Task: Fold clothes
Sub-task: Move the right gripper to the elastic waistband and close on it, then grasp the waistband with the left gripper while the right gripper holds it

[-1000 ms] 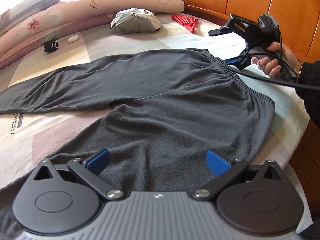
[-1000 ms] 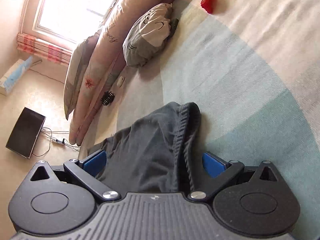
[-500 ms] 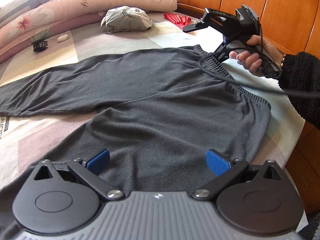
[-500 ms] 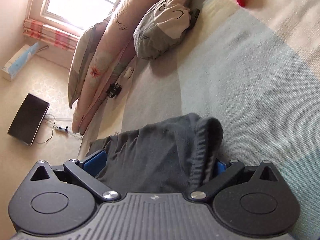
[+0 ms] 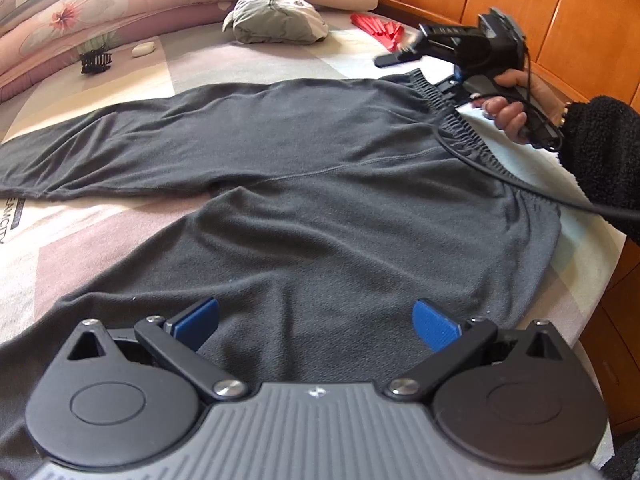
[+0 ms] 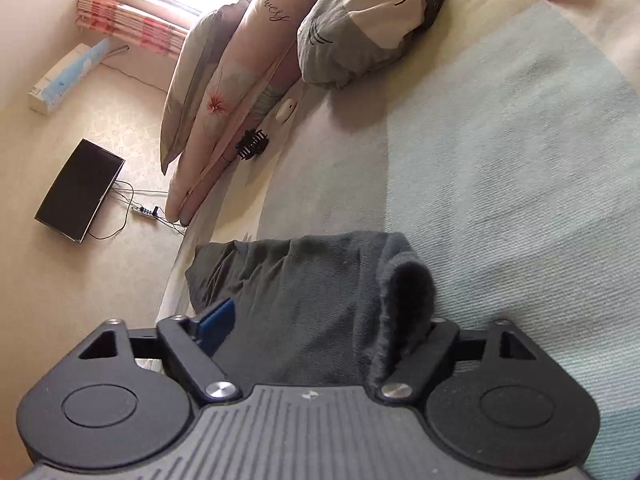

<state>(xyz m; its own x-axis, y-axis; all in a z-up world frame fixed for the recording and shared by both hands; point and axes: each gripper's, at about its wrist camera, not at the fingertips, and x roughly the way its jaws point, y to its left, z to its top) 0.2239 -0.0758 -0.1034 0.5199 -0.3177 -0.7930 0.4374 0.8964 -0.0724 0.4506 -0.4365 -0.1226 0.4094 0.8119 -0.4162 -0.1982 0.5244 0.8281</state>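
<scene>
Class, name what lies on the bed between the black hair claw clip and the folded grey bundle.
A small white oval object lies on the bedsheet between the clip and the bundle; both wrist views show it.

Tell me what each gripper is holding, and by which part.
Left gripper: nothing. Right gripper: jaws just closing around the trousers' waistband corner; no firm pinch visible.

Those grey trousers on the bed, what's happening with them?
A person is starting to fold the grey trousers, spread flat on the bed, with a handheld gripper in each hand. The right gripper has just been closing over the far corner of the waistband, which sits between its jaws. The left gripper hangs open above the near trouser leg, holding nothing.
</scene>
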